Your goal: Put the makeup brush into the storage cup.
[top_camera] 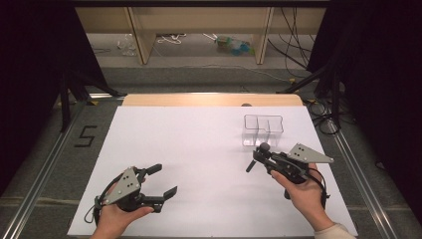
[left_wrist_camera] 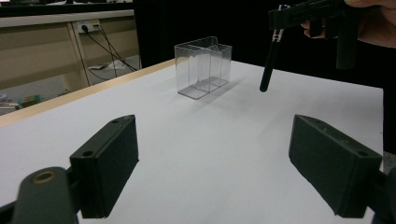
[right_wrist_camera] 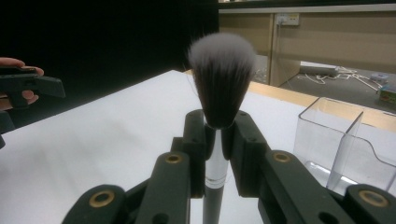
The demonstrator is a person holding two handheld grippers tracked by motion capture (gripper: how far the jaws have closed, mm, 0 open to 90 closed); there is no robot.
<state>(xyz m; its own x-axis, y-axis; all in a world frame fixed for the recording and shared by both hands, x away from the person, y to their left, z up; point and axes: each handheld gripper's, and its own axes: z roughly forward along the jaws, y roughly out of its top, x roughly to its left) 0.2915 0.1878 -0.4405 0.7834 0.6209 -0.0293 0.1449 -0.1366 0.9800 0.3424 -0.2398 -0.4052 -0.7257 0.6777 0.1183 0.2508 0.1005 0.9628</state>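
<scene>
While brush (right_wrist_camera: 219,88) nears organizer (top_camera: 263,129).

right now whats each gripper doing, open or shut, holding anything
Left gripper: open, holding nothing.
Right gripper: shut on the makeup brush, bristles up, beside the clear organizer.

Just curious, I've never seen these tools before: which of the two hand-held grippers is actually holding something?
The right gripper, beside the clear box. Its jaws are shut on a makeup brush, bristles up. The left gripper has its jaws wide apart with nothing between them.
</scene>
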